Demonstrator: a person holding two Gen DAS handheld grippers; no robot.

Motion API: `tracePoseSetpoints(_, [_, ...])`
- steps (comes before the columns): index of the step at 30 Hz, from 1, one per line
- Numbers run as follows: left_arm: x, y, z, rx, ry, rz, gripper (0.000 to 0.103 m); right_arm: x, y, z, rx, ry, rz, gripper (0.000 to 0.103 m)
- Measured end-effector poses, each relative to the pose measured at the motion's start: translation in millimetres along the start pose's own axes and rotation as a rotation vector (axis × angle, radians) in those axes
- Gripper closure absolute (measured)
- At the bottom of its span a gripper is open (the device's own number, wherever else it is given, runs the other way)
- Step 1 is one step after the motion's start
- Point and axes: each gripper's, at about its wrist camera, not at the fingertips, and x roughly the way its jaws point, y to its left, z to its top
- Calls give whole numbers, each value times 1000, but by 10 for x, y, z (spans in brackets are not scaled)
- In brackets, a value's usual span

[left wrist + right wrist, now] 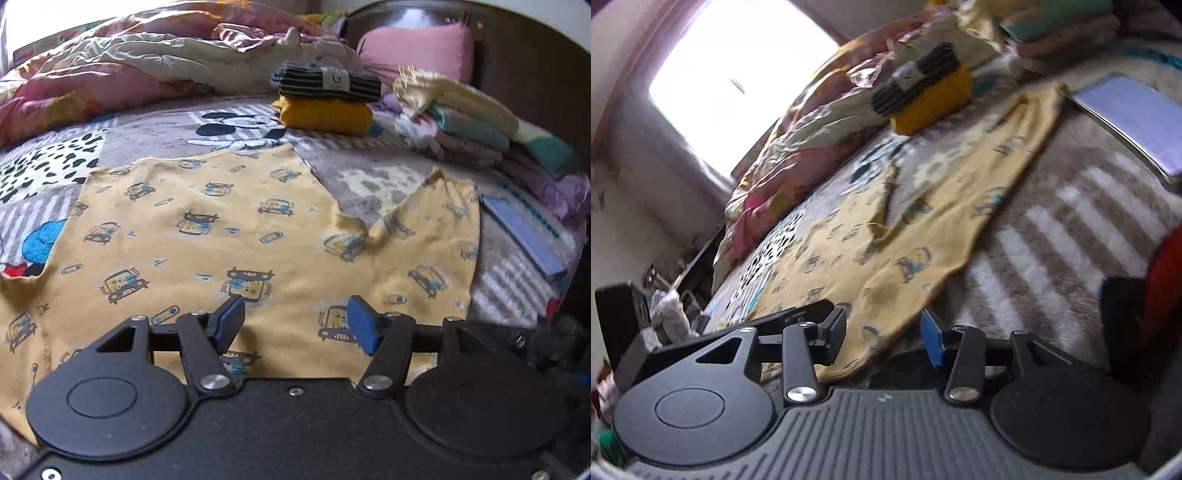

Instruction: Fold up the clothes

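Note:
A yellow children's garment with a car print (229,236) lies spread flat on the bed; a leg or sleeve part runs to the right (436,240). It also shows in the right wrist view (886,254). My left gripper (295,323) is open and empty, just above the garment's near edge. My right gripper (886,334) is open and empty, over the garment's near right corner at the bed's edge.
A folded striped dark garment on a folded mustard one (325,99) sits at the back of the bed. A pile of pastel clothes (472,122) lies at back right. A blue flat board (524,232) lies right. A crumpled quilt (129,74) and pink pillow (417,51) lie behind.

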Motion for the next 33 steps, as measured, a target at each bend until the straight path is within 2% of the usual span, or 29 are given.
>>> tracePoseSetpoints(6, [-28,58,-16,-10,-8,-8,42,45,46,-19,-17,39,-43,58])
tracePoseSetpoints(10, [-21,77,-30,-7,-8,-12,42,75,92,-79,15,79,-24,57])
tracePoseSetpoints(12, [-21,80,-25,-5,-9,-15,42,92,125,-97,10,75,-27,58])
tracePoseSetpoints(16, [-28,90,45,-10,-19,-32,42,108,14,-91,116,20,-33,64])
tracePoseSetpoints(18, [2,96,162,-23,-24,-55,42,150,21,-101,114,15,-30,64])
tracePoseSetpoints(20, [92,56,360,6,-22,-57,43,182,74,-120,79,13,-28,64])
tracePoseSetpoints(23, [282,-23,733,52,-25,-61,47,216,123,-144,20,24,-21,94])
tracePoseSetpoints(26, [636,-87,1153,47,18,-93,55,211,138,-143,-26,15,-20,95])
tracePoseSetpoints(29, [1064,-127,1438,30,98,-106,60,200,157,-150,-61,9,-33,95])
tracePoseSetpoints(33, [1587,-213,1616,72,193,-23,65,233,149,-134,-67,-1,-55,92])
